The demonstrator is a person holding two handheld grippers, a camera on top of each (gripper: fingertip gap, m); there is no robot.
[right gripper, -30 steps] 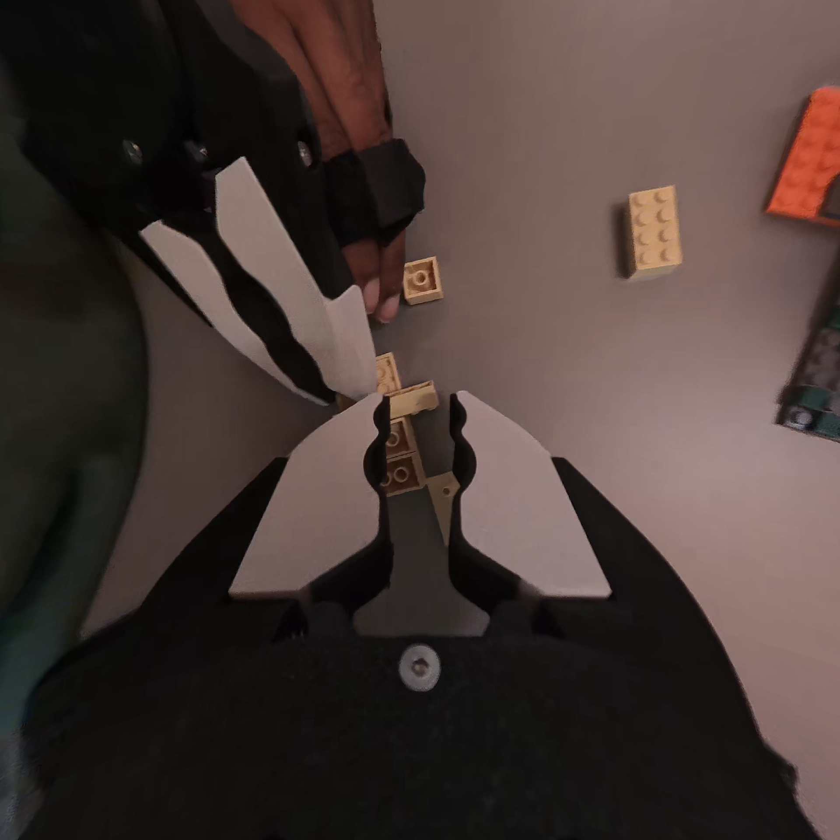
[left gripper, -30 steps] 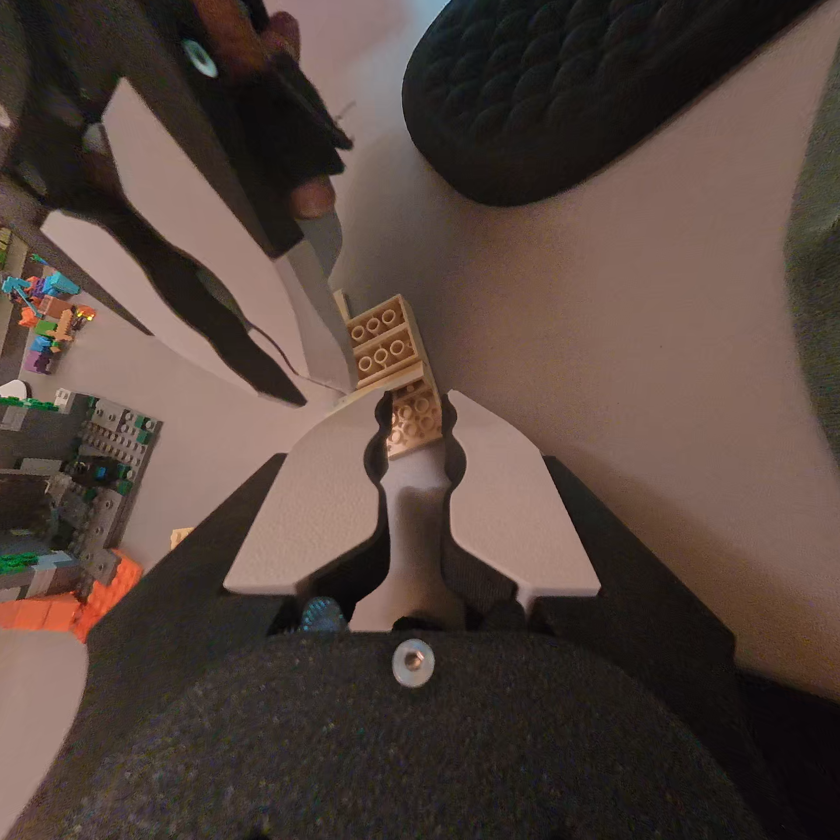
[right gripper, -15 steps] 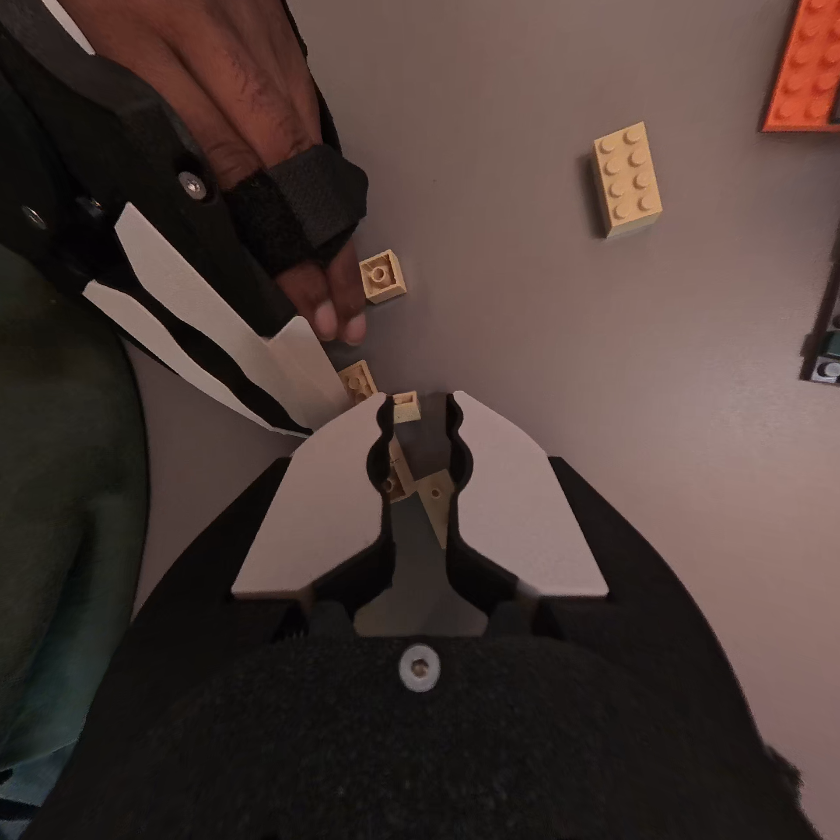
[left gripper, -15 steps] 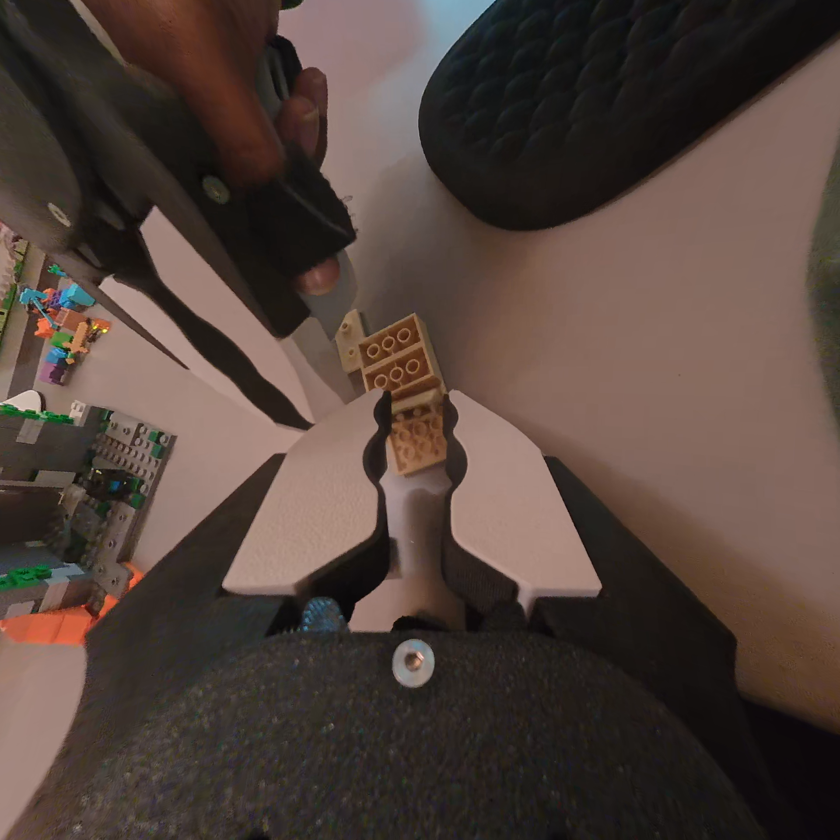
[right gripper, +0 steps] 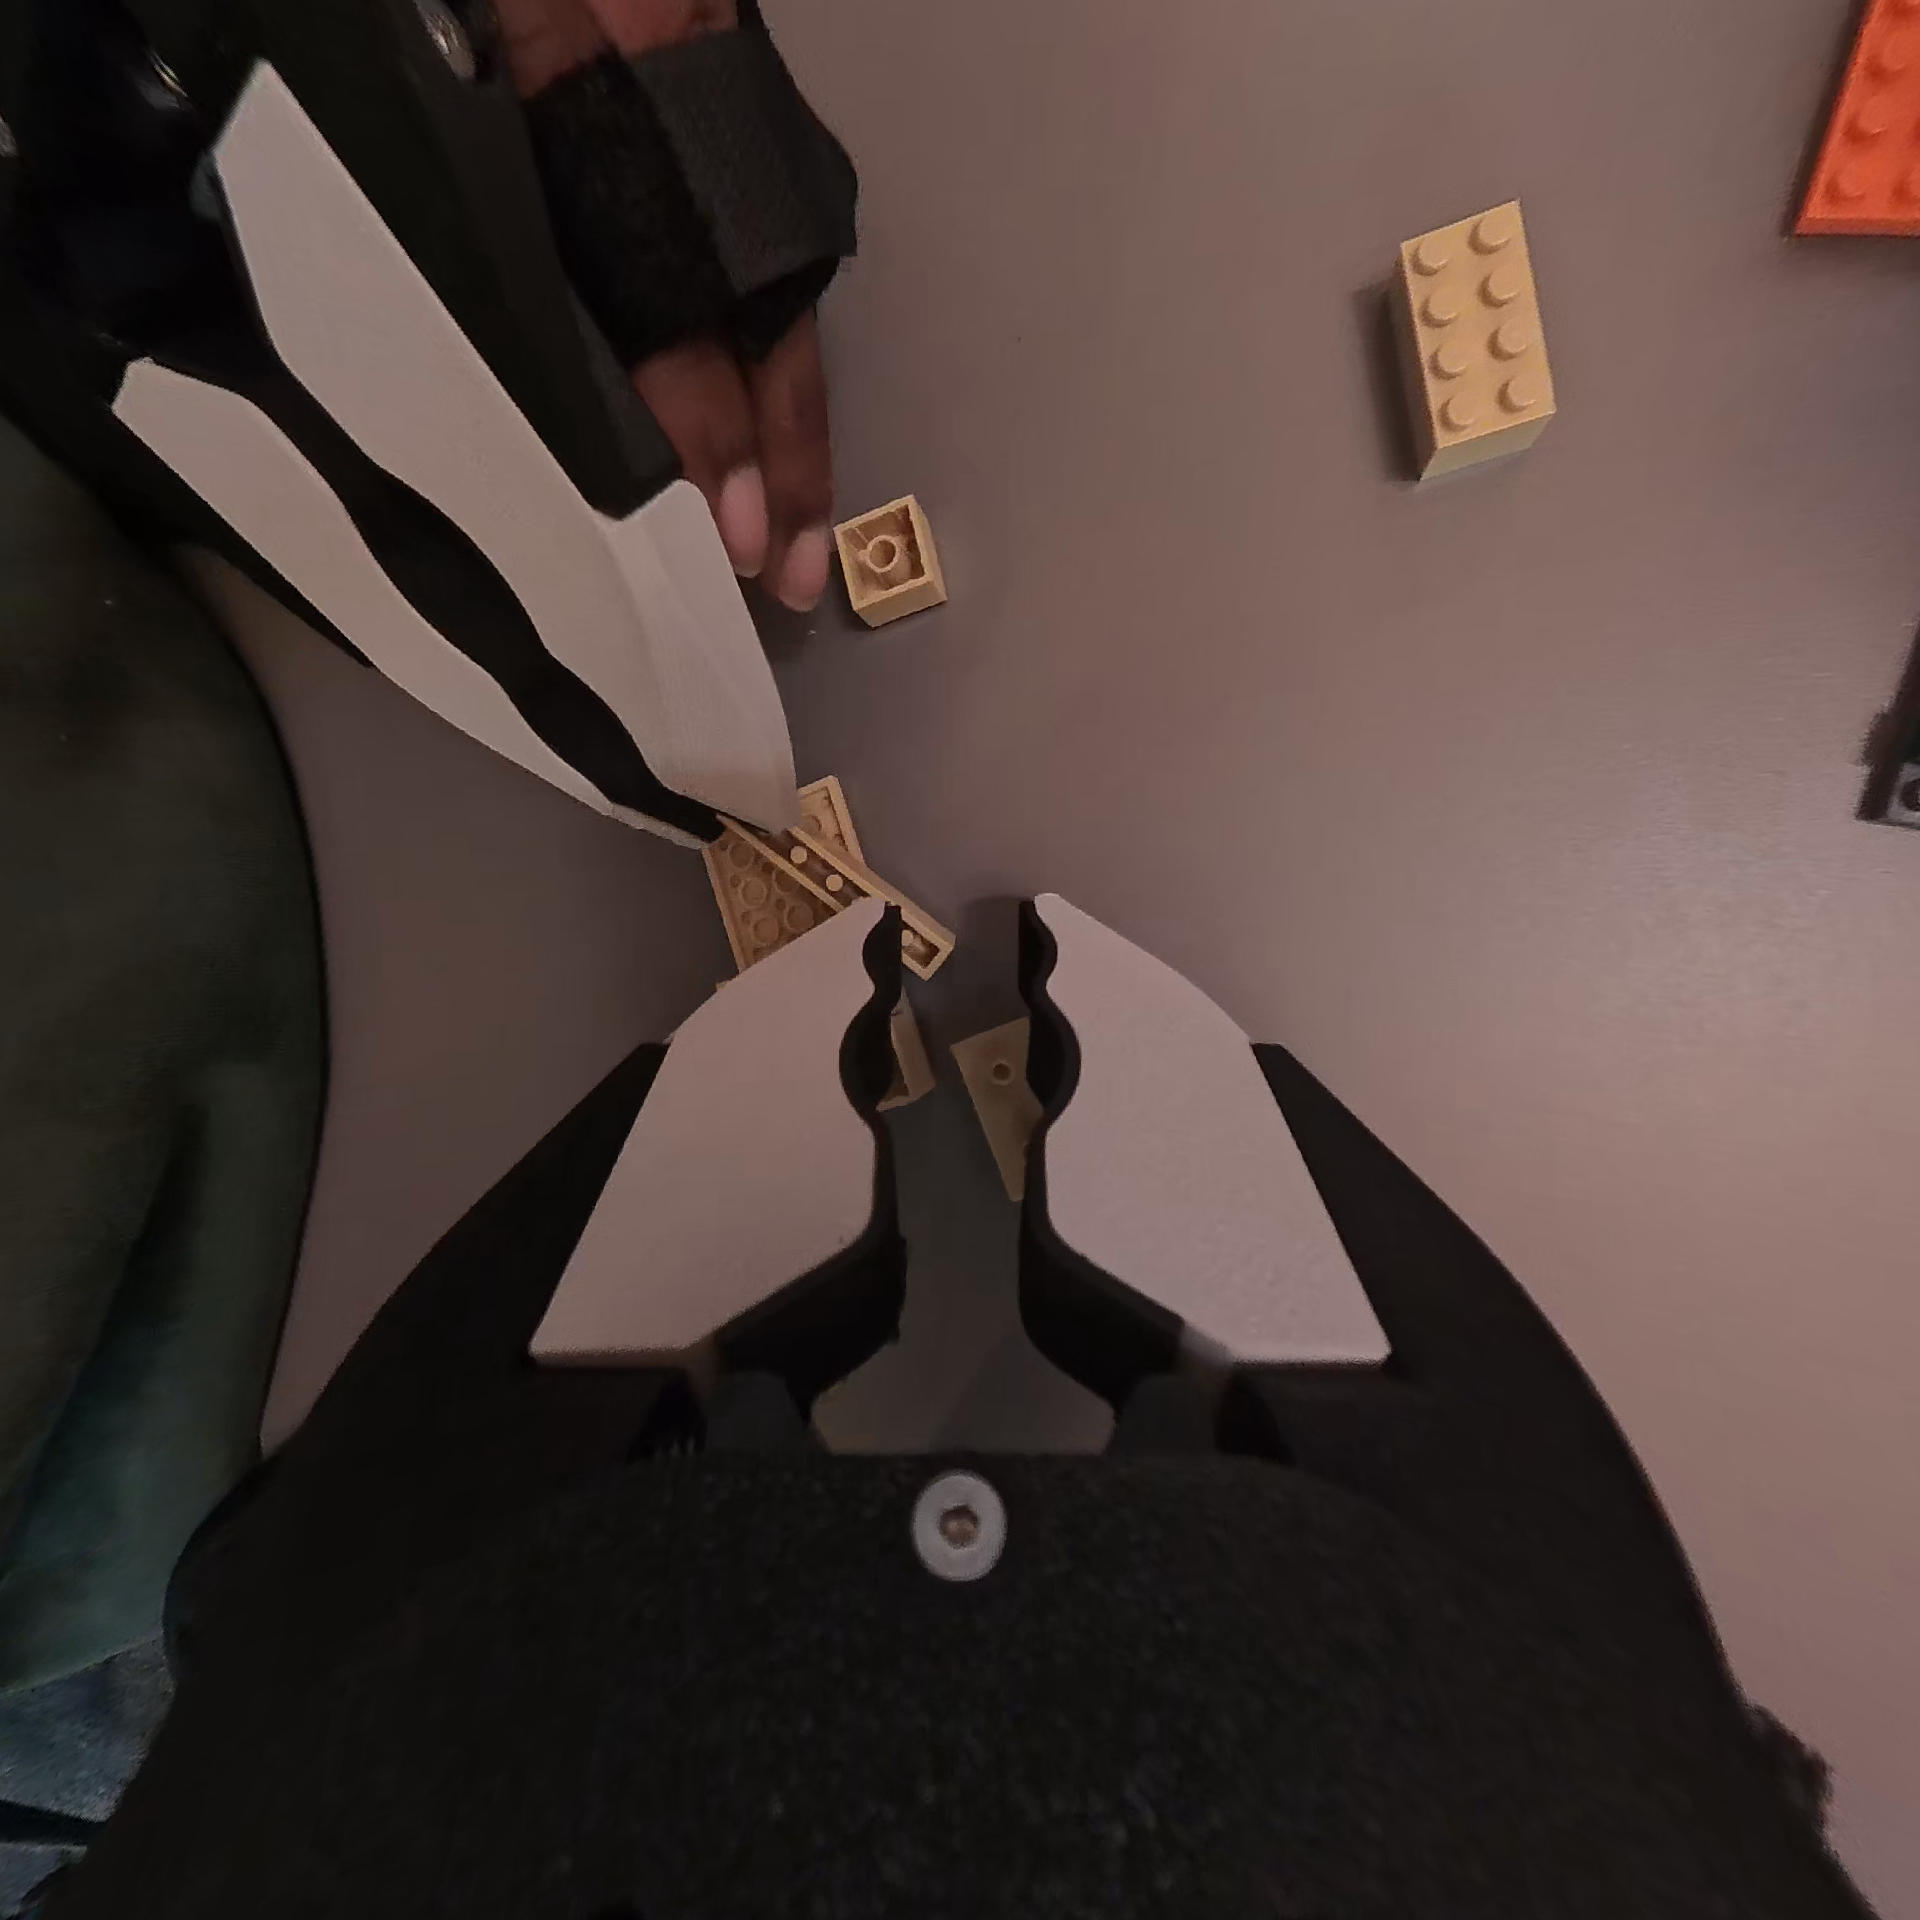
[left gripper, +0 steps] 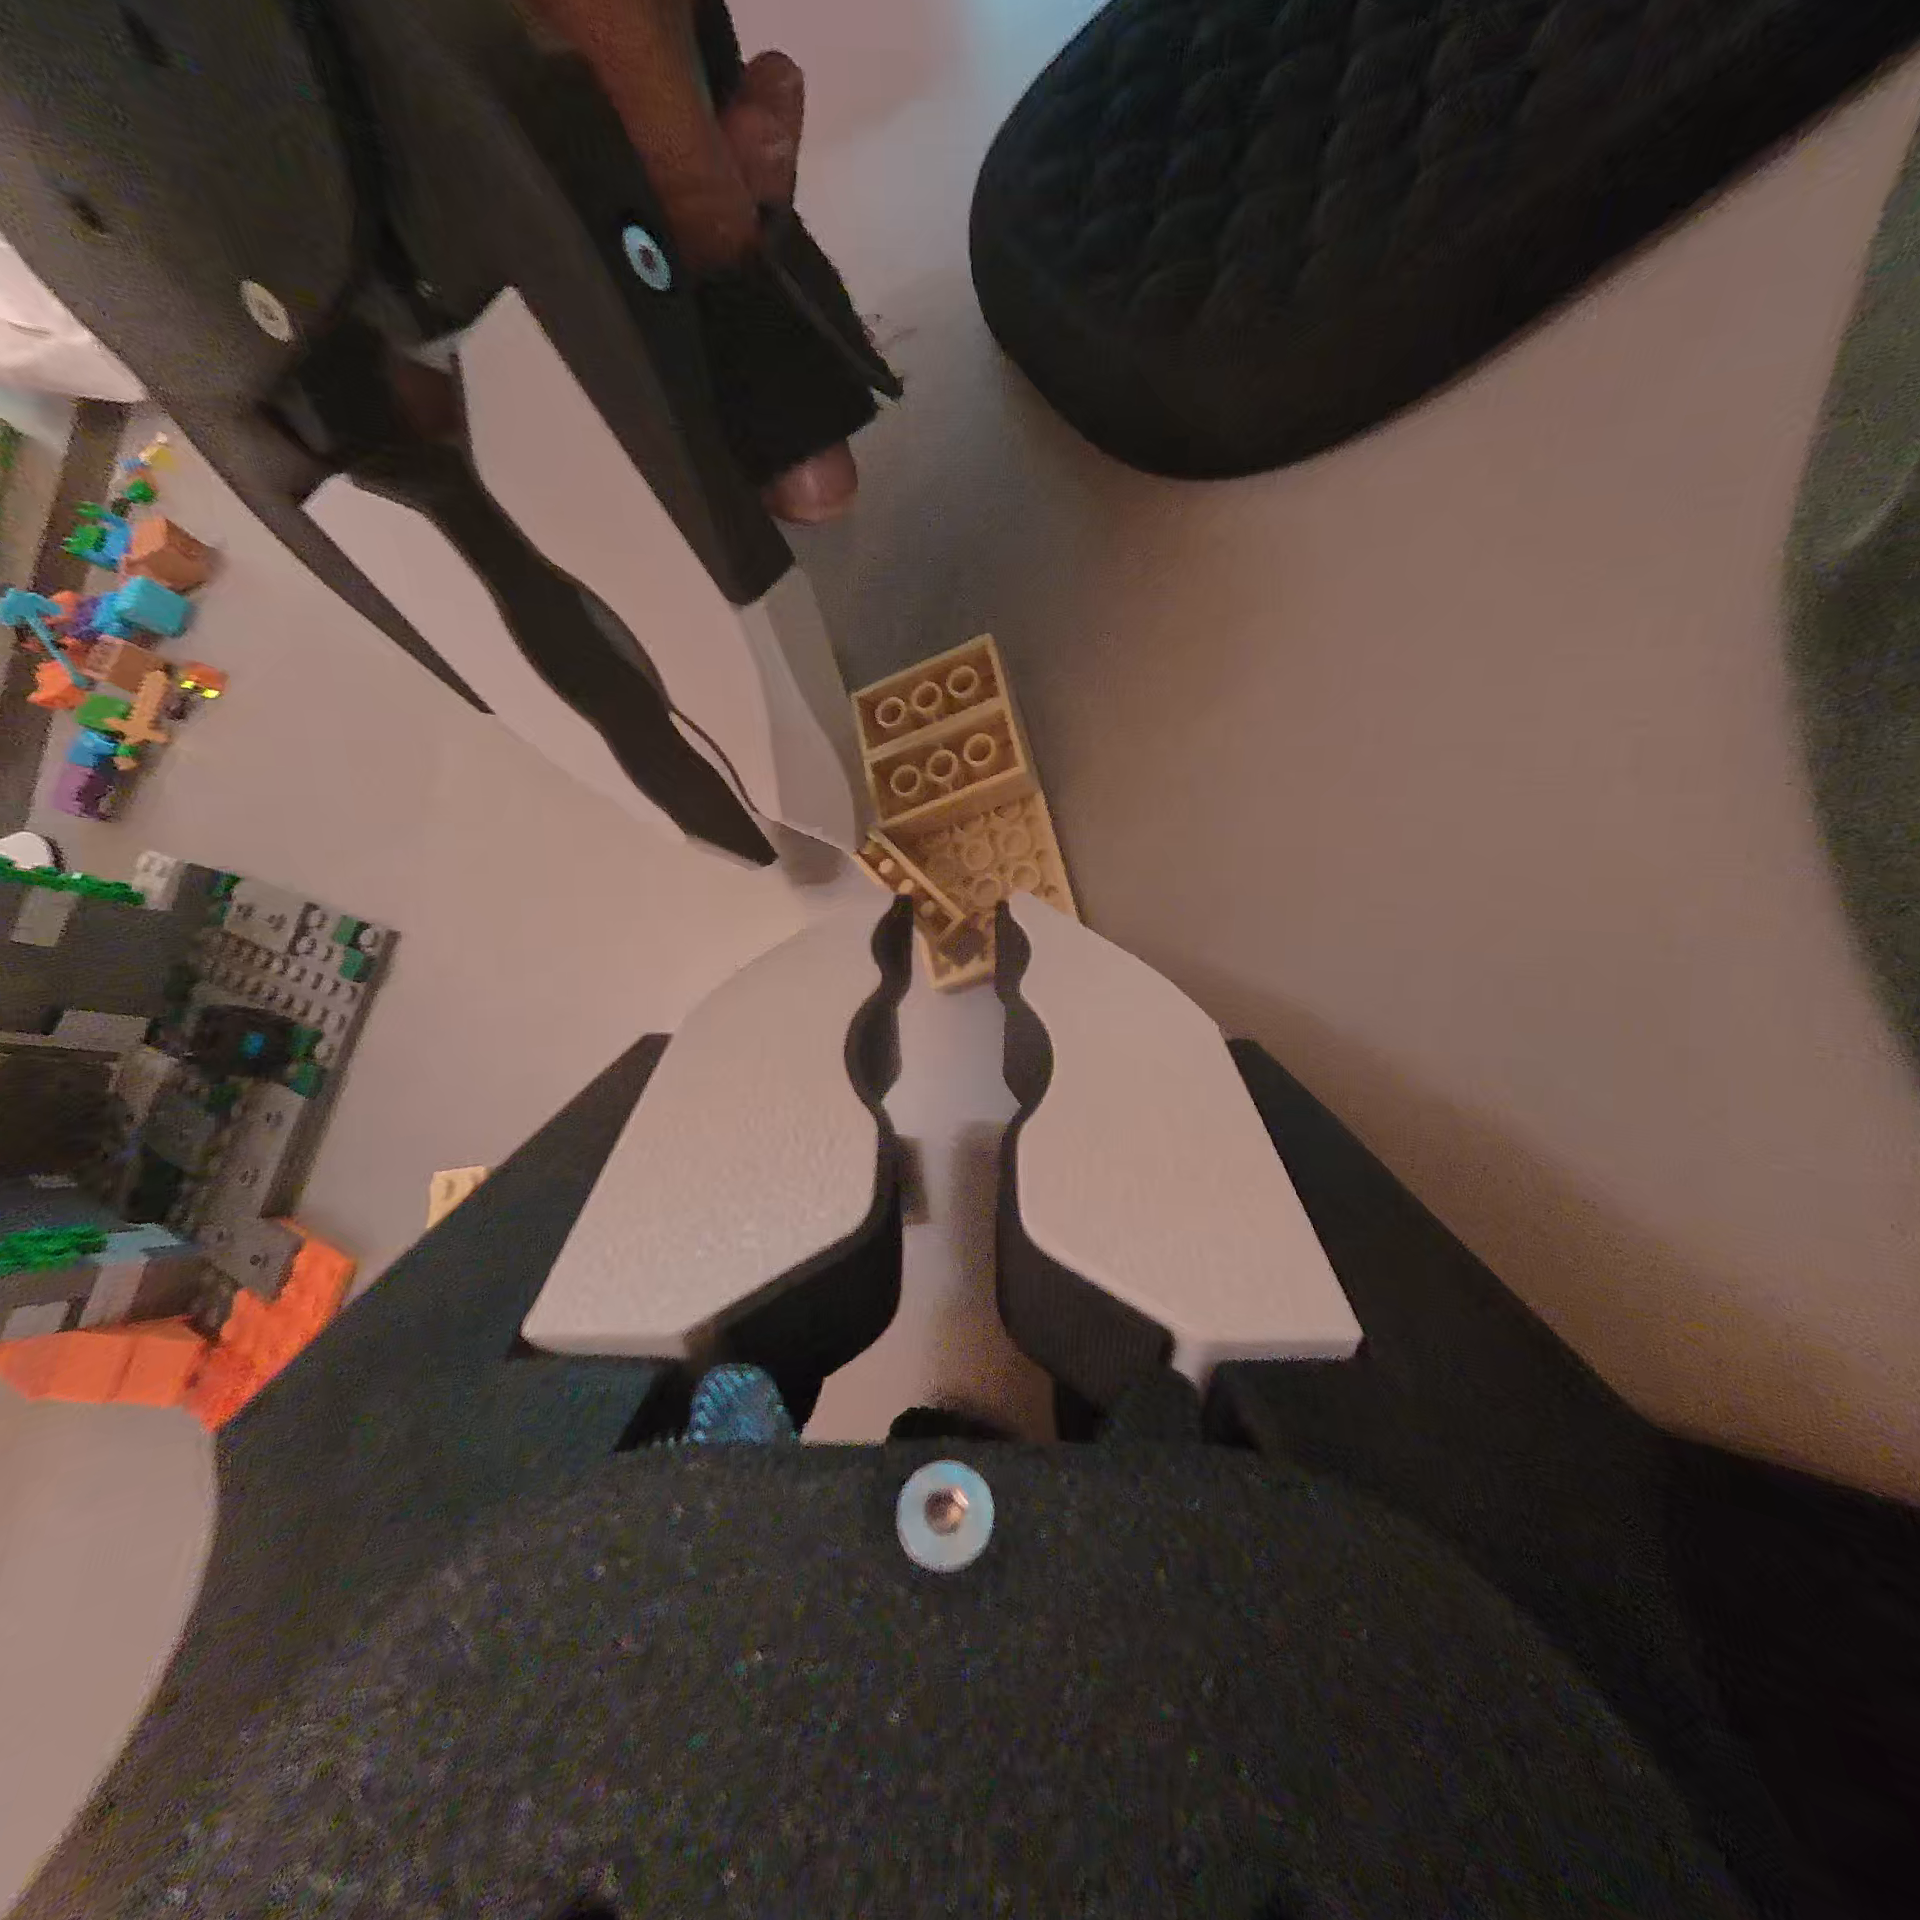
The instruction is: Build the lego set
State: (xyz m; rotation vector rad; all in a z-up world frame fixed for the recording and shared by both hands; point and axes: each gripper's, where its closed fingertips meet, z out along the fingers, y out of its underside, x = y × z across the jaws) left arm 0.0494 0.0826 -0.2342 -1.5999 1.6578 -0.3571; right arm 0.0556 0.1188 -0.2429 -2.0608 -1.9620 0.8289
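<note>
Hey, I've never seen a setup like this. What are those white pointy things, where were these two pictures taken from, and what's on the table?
The white prongs are the fingers of two hand-held grippers; a person squeezes one in each hand. Each gripper has a camera looking along its own fingers, so each picture shows its own fingers at the bottom and the other gripper coming in from the upper left.

The left gripper pinches a clump of tan bricks at its tips. The right gripper is at the same clump with its jaws apart; whether it grips anything I cannot tell.

On the grey table lie a loose tan brick, a small tan piece, an orange plate, a half-built grey model and little figures.
</note>
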